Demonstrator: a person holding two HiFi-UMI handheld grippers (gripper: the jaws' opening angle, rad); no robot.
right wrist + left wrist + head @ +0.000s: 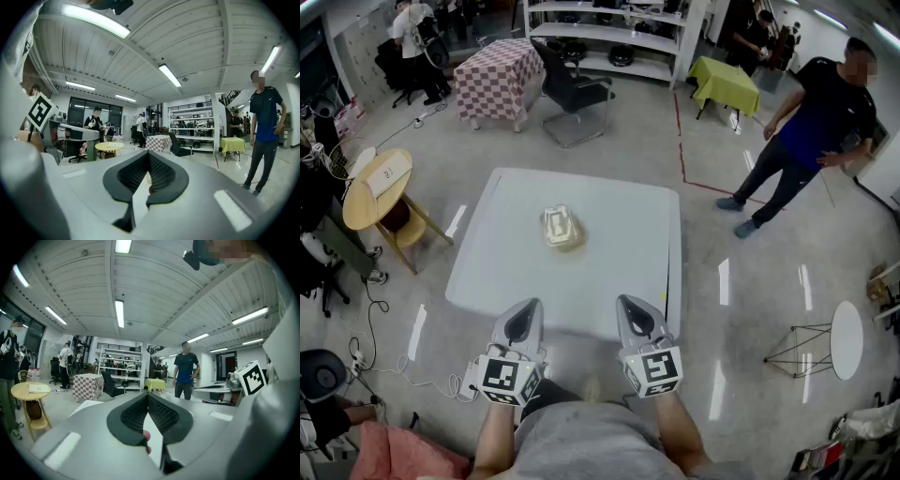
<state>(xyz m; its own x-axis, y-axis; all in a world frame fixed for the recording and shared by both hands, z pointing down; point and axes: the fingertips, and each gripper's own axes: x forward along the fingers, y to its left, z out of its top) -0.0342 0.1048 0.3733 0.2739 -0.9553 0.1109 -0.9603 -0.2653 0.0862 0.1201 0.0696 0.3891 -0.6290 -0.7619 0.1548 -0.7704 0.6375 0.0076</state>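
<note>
The pale cream package (562, 228), roughly rectangular and wrapped in crinkled clear film, lies flat near the centre of the white table (609, 281), slightly left of its middle.

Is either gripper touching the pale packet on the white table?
No: left gripper and right gripper hang at the near edge of the table, apart from the packet.
</note>
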